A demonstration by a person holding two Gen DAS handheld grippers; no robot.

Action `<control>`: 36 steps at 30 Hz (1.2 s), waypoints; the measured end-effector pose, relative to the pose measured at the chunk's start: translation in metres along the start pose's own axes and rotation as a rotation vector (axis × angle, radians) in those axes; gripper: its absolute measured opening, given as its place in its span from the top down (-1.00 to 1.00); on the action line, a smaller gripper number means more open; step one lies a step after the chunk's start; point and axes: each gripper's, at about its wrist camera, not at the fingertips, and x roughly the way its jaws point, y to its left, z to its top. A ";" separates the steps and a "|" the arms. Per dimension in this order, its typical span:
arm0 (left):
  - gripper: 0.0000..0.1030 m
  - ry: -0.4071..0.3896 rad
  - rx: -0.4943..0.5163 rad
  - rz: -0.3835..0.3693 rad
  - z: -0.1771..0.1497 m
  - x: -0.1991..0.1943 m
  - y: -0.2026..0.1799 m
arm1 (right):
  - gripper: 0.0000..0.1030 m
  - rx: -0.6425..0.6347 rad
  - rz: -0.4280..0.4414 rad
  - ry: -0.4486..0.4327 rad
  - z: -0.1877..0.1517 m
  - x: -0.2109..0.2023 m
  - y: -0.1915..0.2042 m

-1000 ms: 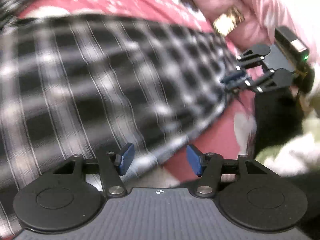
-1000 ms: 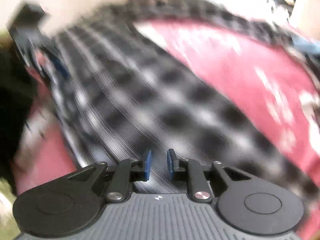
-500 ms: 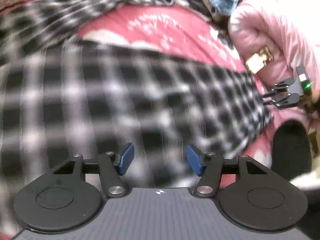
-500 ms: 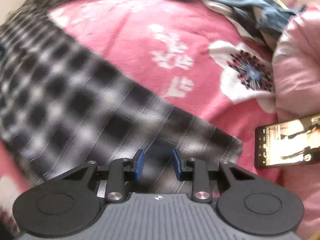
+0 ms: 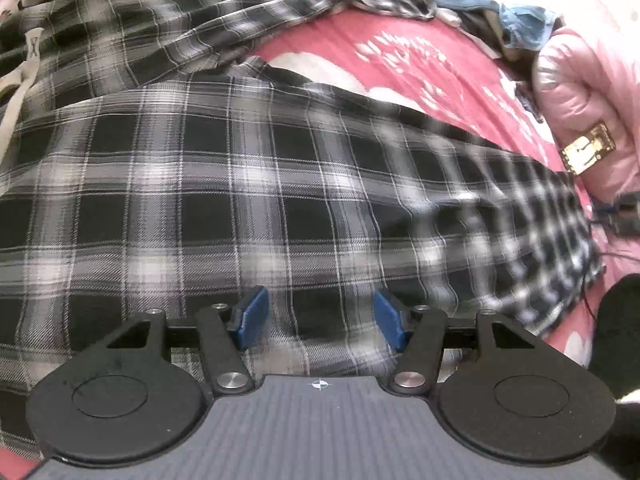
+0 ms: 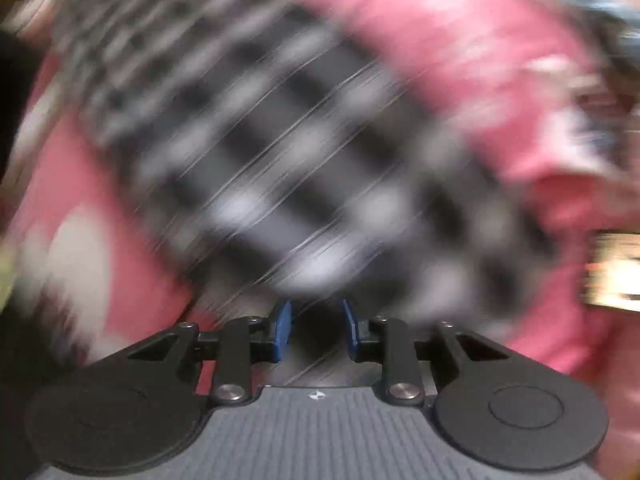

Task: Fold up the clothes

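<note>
A pink floral bedspread (image 5: 420, 60) is filling the background, and a black-and-white plaid garment (image 5: 260, 200) is lying spread across it, taking up most of the left wrist view from nine o'clock through the centre to three o'clock. A second rumpled plaid piece (image 5: 200, 12) is bunching at eleven to twelve o'clock, with a blue denim heap (image 5: 500, 12) at one o'clock and a pink puffy sleeve (image 5: 580, 92) at two o'clock.

As a judgement, the folding is somewhere in its middle: the plaid cloth is lying broad and fairly flat with one straight edge along its top, but I cannot tell how many layers it is in, and it is not yet looking like a compact bundle.

The left gripper (image 5: 318, 322) is hovering at six o'clock with its blue pads spread wide, holding nothing, the cloth passing beneath the gap. The right gripper (image 6: 316, 330) is sitting with its pads partly parted; heavy blur is hiding whether any cloth is being pinched there, so I cannot tell.

Compared with a half second ago, the left view is showing the plaid sharper and more of the rumpled piece above, while the right view has swung hard into blur and the lit phone (image 6: 616, 272) has slid to the three o'clock edge.
</note>
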 end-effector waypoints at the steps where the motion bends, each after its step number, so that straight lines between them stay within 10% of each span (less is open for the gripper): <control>1: -0.13 0.000 0.006 -0.001 0.001 0.002 -0.002 | 0.44 -0.057 0.013 0.068 -0.005 0.008 0.009; 3: -0.14 0.003 0.027 0.006 0.000 0.005 -0.007 | 0.40 -0.140 0.040 0.169 -0.011 0.019 0.021; 16: -0.14 0.013 0.044 0.026 -0.010 -0.006 -0.002 | 0.42 0.028 0.120 0.021 0.021 -0.031 -0.021; 22: -0.14 -0.012 0.133 0.007 0.000 -0.024 -0.020 | 0.30 0.065 0.100 -0.296 0.074 -0.063 -0.016; 27: -0.15 -0.033 0.184 0.009 0.017 -0.012 -0.033 | 0.21 0.085 0.077 -0.343 0.107 -0.032 -0.026; 36: -0.19 -0.071 0.226 0.116 0.049 -0.018 -0.020 | 0.10 0.456 0.104 -0.657 0.178 -0.052 -0.086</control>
